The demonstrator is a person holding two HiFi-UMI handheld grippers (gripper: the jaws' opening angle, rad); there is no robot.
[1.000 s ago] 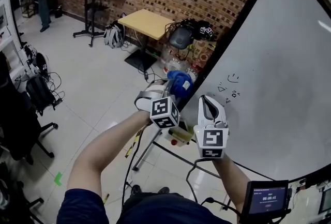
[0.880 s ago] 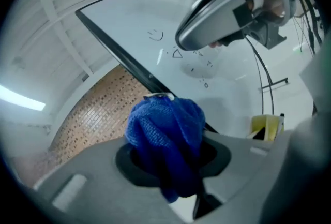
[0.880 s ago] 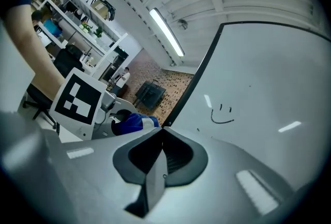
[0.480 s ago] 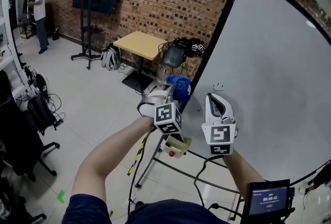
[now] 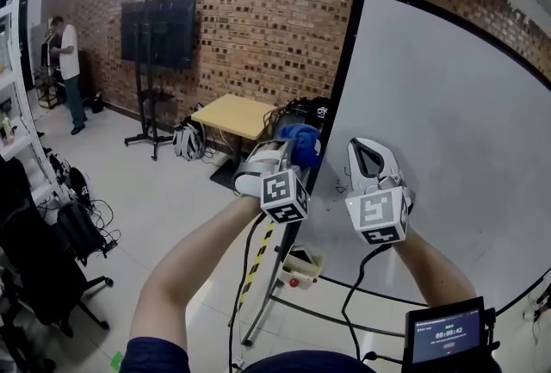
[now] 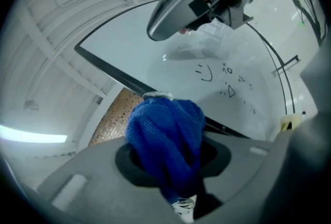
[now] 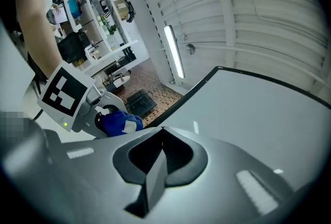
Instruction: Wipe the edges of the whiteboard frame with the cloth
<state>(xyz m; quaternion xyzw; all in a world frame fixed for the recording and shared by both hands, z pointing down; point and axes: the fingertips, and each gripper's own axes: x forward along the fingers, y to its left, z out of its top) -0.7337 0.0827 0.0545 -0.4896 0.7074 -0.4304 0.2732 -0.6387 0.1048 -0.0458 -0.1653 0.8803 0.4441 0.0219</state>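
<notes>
Left gripper (image 5: 291, 154) had its jaws drawn narrow and clamped on the bunched blue cloth (image 5: 300, 144); the cloth bulged out ahead of the jaw tips, a white tag at its end.

Right gripper (image 5: 368, 158) had its jaws pressed together with nothing between them; it hung in front of the white board face (image 5: 448, 113), well inside the border.

Key relation: the black left edge of the whiteboard frame (image 5: 342, 87) lay directly ahead of the cloth and slightly to its right; its long axis ran nearly vertical, rising far above the cloth and continuing below it. In the left gripper view the black strip passed straight behind the wad; contact looked likely, though the overlap of blue on black left it unconfirmed.

Left hand clearly the nearer to that edge; the right was just beside it on the board side, apart from the frame.

Pose: both forearms reached forward side by side; left gripper about level, marker cube facing back toward the head; right gripper tipped slightly upward toward the board.

Judgement: the next stroke would need to run along the vertical edge, cloth kept pressed on it.
</notes>
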